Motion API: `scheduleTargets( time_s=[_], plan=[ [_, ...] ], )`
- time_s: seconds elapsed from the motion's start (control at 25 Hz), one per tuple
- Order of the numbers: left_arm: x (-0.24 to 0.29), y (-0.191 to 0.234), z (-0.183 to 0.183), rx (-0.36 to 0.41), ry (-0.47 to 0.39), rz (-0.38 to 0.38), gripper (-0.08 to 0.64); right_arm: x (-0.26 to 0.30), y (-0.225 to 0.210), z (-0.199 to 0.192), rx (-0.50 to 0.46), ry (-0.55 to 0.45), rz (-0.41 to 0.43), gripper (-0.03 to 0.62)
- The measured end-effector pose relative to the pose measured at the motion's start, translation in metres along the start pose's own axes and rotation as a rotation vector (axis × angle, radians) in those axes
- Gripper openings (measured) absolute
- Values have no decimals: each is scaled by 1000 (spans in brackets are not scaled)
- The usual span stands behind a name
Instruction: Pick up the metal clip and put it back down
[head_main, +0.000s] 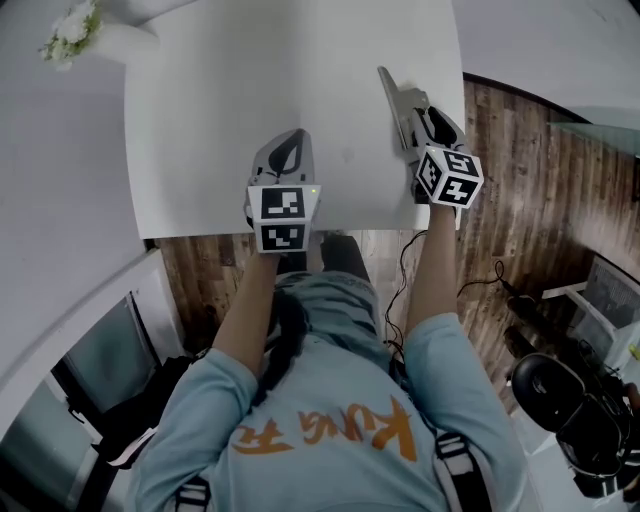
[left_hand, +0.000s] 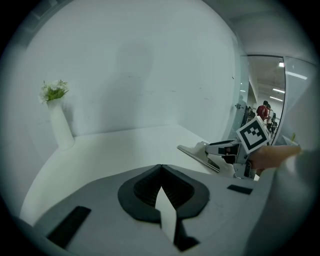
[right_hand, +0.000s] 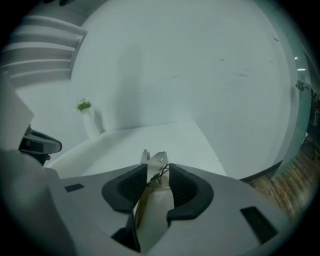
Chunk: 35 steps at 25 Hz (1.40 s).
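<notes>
The right gripper (right_hand: 159, 176) is holding its jaws spread loosely around the metal clip (right_hand: 156, 162), which seems to be resting on the white table (head_main: 220, 100) again, while the left gripper (left_hand: 161, 172) is sitting closed and empty, leaving only the withdrawal.

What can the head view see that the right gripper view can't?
Only the head view shows the person's arms and light blue shirt. Only the right gripper view shows, up close, the metal clip sitting between the jaws of the right gripper, plus stair-like ridges high on the left. Both show the white table, the flowers, the wooden floor and the clip.
</notes>
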<state>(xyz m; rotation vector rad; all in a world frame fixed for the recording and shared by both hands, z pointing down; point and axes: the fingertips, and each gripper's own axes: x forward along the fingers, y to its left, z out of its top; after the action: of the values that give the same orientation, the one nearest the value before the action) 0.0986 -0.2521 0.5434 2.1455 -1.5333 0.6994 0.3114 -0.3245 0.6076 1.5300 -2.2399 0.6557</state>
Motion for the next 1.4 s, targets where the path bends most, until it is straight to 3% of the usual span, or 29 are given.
scheduleTargets(
  time_s=[0.24,0.56,0.88,1.0,1.12,1.4],
  plan=[
    [3,9,-4,-2,8,-2,17,15,-4,1,47,-5,23,172],
    [-4,11,3,28,-7,-2,17,21,4,4,52,14,26,148],
    [-32,22,7,45,-51,34,17,17,40,18,-83,51,-22,53],
    [-42,32,7,25,-66,62,17,20,54,17,-142,77,-32,43],
    [-52,37,4,2,-77,87,17,21,60,20,-134,86,-47,39],
    [-74,53,5,-77,-136,159,17,2,103,65,-122,-22,5,37]
  ],
)
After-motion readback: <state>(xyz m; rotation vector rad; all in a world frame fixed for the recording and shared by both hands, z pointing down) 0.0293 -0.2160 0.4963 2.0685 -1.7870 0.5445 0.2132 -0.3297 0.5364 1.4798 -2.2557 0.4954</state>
